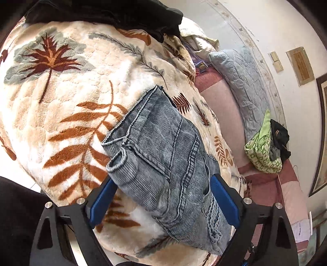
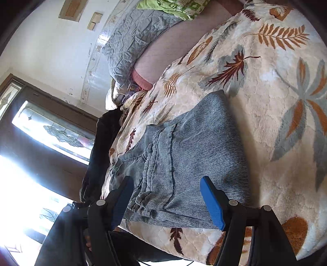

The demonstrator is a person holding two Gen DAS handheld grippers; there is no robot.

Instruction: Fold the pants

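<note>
Folded grey-blue corduroy pants (image 1: 163, 155) on leaf-print fleece blanket (image 1: 67, 86); left gripper (image 1: 163, 202) and right gripper (image 2: 169, 202) gape, holding nothing. Six-o'clock edge could snag, unfolding.

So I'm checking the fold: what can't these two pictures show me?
- Jeans, near end: left wrist view, hidden behind the left claw.
- Jeans' underlayers: both views, covered by the top layer.
- Dark garment: left wrist view, cut off by the top edge.
- Window side: right wrist view, lost in glare.
</note>
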